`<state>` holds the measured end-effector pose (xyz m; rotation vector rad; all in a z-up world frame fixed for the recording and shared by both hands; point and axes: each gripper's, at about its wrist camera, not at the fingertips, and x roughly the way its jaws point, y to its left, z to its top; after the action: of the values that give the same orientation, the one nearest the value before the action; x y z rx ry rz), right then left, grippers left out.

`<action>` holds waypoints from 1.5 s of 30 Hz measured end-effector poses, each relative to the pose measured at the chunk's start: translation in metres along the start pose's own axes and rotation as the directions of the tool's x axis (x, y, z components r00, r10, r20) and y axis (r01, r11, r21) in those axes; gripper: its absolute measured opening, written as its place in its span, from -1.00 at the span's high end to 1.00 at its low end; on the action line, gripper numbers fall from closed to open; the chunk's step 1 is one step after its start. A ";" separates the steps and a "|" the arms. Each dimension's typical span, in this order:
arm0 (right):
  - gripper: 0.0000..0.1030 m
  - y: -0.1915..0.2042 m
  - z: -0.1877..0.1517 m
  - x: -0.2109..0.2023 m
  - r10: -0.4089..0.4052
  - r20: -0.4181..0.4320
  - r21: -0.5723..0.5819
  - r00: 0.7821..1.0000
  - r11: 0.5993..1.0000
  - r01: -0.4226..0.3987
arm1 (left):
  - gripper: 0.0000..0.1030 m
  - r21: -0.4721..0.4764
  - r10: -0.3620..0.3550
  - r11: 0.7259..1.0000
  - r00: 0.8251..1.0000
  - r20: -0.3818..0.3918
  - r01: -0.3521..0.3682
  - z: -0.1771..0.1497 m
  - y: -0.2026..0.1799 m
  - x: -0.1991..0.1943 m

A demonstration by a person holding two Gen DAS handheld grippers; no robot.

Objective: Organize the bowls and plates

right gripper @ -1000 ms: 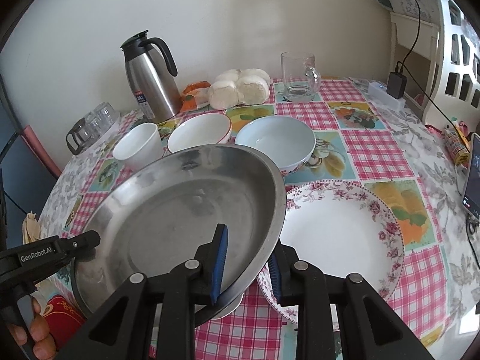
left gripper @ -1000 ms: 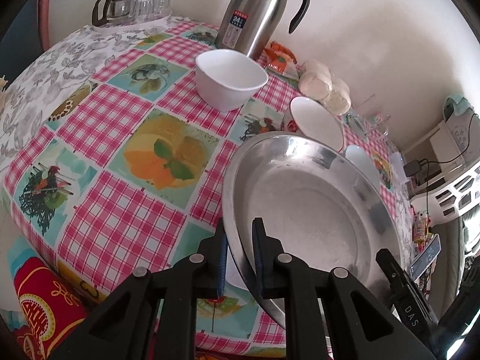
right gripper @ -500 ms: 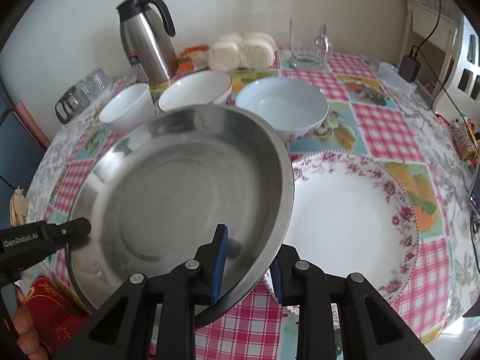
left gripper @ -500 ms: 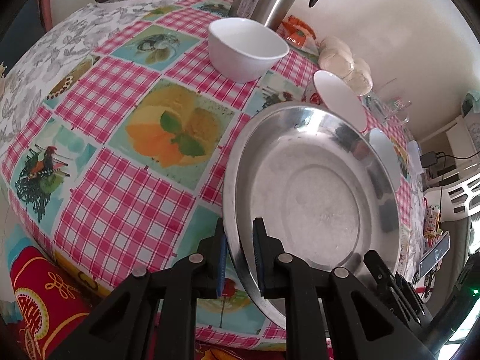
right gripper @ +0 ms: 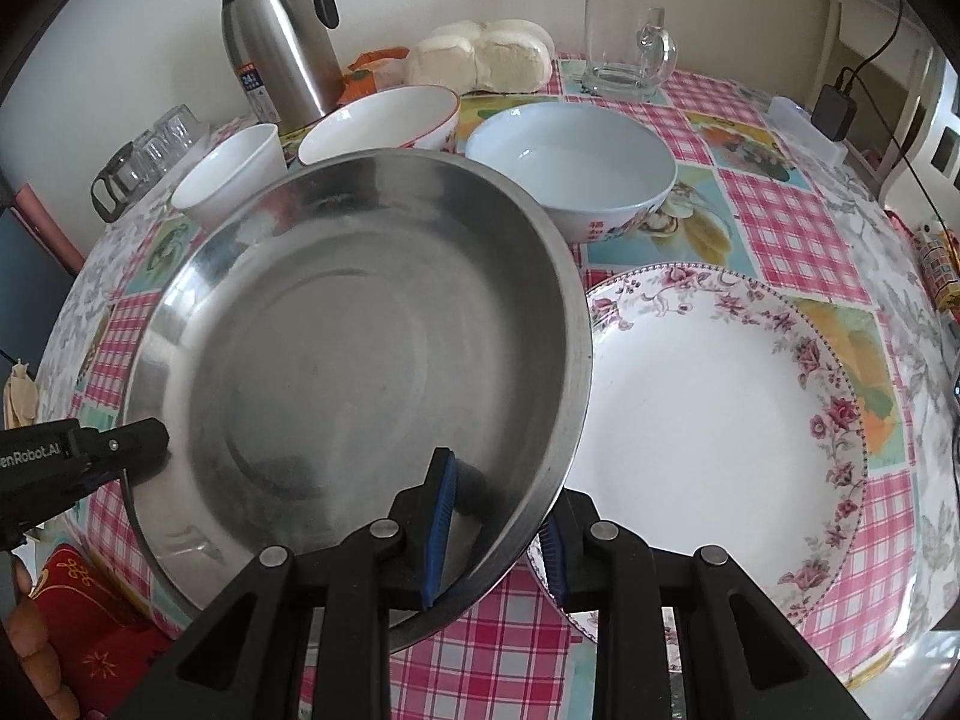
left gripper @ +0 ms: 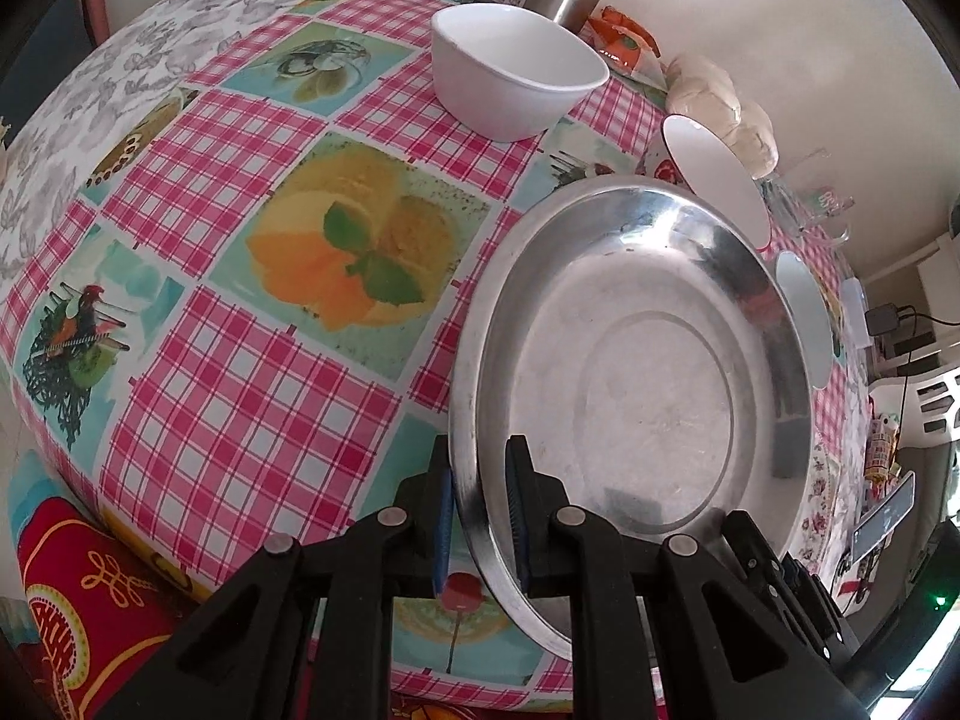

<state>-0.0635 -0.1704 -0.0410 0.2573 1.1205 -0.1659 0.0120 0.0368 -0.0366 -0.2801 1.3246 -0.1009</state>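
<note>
A large steel plate (left gripper: pixel 636 372) (right gripper: pixel 354 372) hangs low over the table, held at opposite rims. My left gripper (left gripper: pixel 479 525) is shut on its left rim, and my right gripper (right gripper: pixel 495 531) is shut on its right rim. Right of the steel plate lies a white plate with a floral border (right gripper: pixel 720 420); the steel rim overlaps its left edge. Behind stand a small white bowl (left gripper: pixel 516 69) (right gripper: pixel 231 171), a red-rimmed bowl (right gripper: pixel 384 120) and a pale blue bowl (right gripper: pixel 576 162).
On the checked tablecloth (left gripper: pixel 240 228) at the back stand a steel thermos jug (right gripper: pixel 276 42), steamed buns (right gripper: pixel 486 60), a glass mug (right gripper: pixel 624 48) and small glasses with a glass teapot (right gripper: pixel 144 150). A red cushion (left gripper: pixel 78 588) lies below the table's near edge.
Both grippers have come down towards the table with the steel plate, which now looks larger and sits lower beside the floral plate. Both grips are unchanged.
</note>
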 end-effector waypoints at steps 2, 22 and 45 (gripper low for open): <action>0.44 -0.002 -0.002 0.001 0.005 -0.011 0.014 1.000 1.000 -0.005 | 0.71 0.003 -0.002 1.000 1.000 -0.002 0.002 -0.001 0.000 0.000; 0.44 0.001 -0.006 -0.005 -0.012 -0.051 0.014 0.999 1.000 0.013 | 0.71 0.014 -0.003 1.000 1.000 -0.027 0.003 -0.009 0.000 -0.005; 0.44 -0.005 -0.011 -0.013 -0.019 -0.082 0.043 0.996 0.999 0.023 | 0.71 0.053 -0.054 0.997 0.997 -0.045 0.057 -0.017 -0.010 -0.013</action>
<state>-0.0802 -0.1723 -0.0341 0.2939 1.2015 -0.2008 -0.0072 0.0275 -0.0252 -0.2698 1.3558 -0.1904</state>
